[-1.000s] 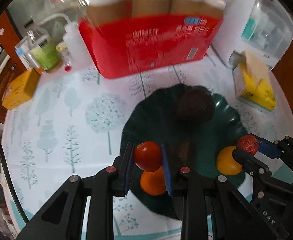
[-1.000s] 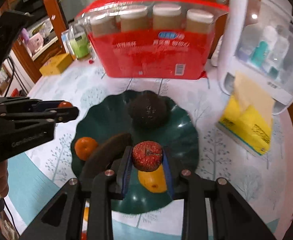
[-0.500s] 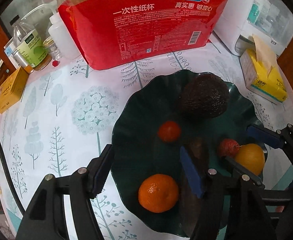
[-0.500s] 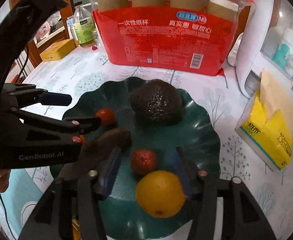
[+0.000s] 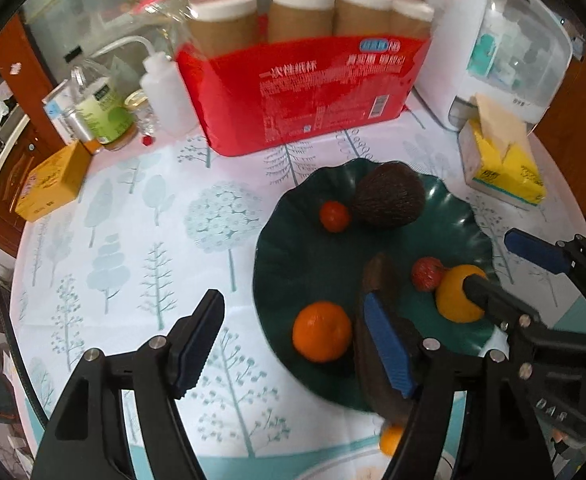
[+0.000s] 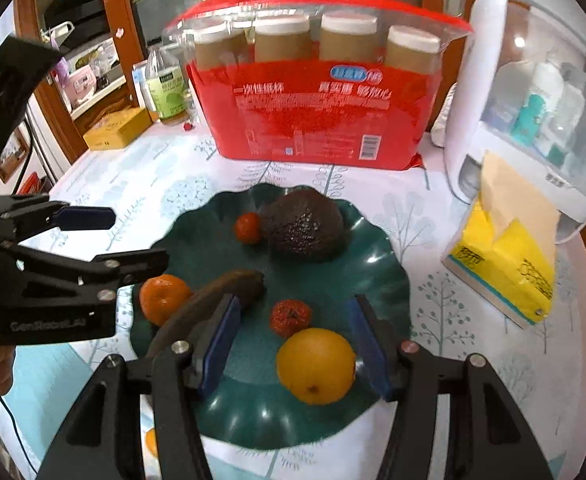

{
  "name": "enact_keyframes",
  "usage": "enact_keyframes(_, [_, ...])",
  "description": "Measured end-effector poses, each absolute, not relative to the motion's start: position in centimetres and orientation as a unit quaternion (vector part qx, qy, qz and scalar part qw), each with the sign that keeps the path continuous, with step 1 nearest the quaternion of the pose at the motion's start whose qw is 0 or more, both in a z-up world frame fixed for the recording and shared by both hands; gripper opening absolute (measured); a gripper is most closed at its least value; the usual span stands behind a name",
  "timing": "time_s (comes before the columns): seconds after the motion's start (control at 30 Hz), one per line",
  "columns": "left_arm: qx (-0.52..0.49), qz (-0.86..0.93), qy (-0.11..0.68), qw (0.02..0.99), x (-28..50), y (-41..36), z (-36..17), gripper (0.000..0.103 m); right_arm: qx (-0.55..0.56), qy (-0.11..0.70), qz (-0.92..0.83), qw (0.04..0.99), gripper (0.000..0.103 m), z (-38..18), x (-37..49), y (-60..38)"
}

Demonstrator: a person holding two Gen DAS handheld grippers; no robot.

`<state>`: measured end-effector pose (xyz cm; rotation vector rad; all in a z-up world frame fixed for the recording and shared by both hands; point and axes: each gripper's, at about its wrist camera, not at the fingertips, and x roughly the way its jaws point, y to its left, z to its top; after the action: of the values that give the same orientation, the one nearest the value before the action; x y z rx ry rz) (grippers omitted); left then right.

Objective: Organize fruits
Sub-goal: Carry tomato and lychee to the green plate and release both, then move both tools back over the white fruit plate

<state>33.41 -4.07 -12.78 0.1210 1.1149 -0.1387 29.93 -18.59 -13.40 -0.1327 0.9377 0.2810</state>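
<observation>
A dark green wavy plate [image 5: 305, 248] [image 6: 333, 280] holds an avocado [image 5: 389, 200] [image 6: 303, 226], a small red tomato [image 5: 335, 217] [image 6: 248, 228], a tangerine [image 5: 321, 331] [image 6: 163, 298], a dark brown banana [image 5: 381, 280] [image 6: 217, 292], a red lychee [image 5: 427, 274] [image 6: 290, 317] and a yellow-orange fruit [image 5: 459, 294] [image 6: 315, 366]. My left gripper [image 5: 293, 340] is open and empty over the plate's near left edge. My right gripper [image 6: 293, 350] is open and empty, its fingers either side of the lychee and yellow-orange fruit.
A red pack of paper cups [image 5: 305, 92] [image 6: 317, 100] stands behind the plate. A white dispenser [image 6: 533, 100] and yellow tissue pack [image 5: 501, 160] [image 6: 509, 264] are at right. Bottles [image 5: 105, 108] and a yellow box [image 5: 51, 184] are at left. Another small orange fruit [image 5: 391, 438] lies by the near edge.
Both grippers let go of their fruits, the left the tomato and the right the lychee, opened, and have since drawn back and up from the plate.
</observation>
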Motion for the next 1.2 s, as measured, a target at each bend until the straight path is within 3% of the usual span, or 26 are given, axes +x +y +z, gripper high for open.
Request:
enact_keyframes(0.37, [0.044,-0.071,0.485,0.870,25.7,-2.6,-5.7,0.082,-0.062,0.424,0.100,0.898,0.058,-7.4,23.6,-18.9])
enact_keyframes(0.63, [0.037,-0.087,0.465,0.880,20.3,-1.5,-2.5,0.084,-0.050,0.409,0.083,0.908,0.058,-3.7,18.4,-19.2])
enact_keyframes(1.2, [0.024,-0.108,0.459,0.882,10.9,-0.8,-3.9,0.086,-0.030,0.423,0.080,0.902,0.058,-4.2,9.4,-18.4])
